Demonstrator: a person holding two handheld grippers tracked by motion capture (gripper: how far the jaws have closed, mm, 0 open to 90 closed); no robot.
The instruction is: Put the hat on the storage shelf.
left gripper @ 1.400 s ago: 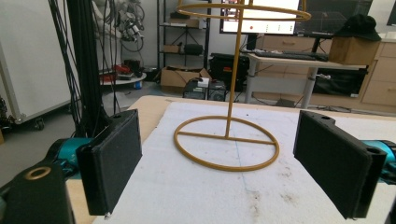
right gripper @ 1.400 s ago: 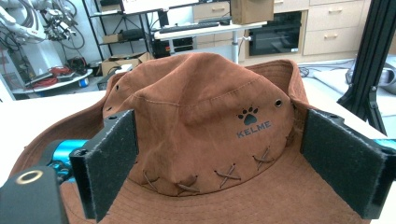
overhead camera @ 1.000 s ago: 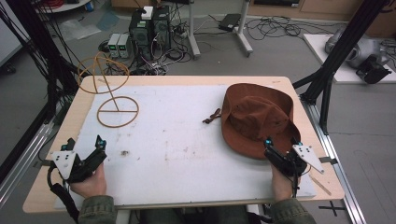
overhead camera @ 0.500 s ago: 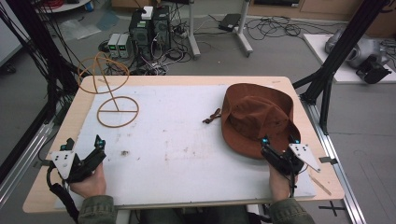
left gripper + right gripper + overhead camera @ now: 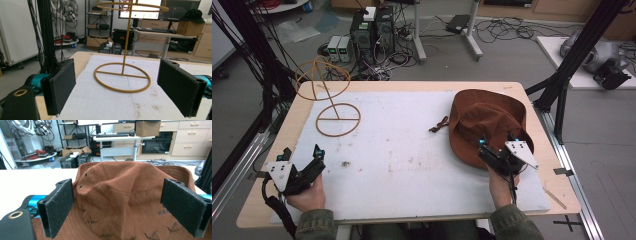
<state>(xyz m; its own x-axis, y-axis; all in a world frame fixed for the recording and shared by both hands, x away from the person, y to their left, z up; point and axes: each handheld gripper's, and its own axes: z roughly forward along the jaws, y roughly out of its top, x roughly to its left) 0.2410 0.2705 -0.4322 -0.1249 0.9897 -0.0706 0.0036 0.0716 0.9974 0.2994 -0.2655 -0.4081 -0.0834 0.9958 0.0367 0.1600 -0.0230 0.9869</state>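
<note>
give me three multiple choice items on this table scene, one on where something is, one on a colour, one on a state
1. Where does the hat lie on the table?
A. on the person's right side
B. at the middle
C. on the person's left side

2. What colour is the wire stand?
A. blue
B. white
C. yellow-orange

3. How do the right tongs stand?
A. shut on the hat
B. open, at the hat's near brim
C. shut on the wire stand

Answers:
1. A, the high view shows the hat at the table's right end, by the right hand.
2. C, the stand's ring and post are yellow-orange in the high view and in the left gripper view.
3. B, the right gripper view shows both pads wide apart with the hat's crown between and beyond them.
</note>
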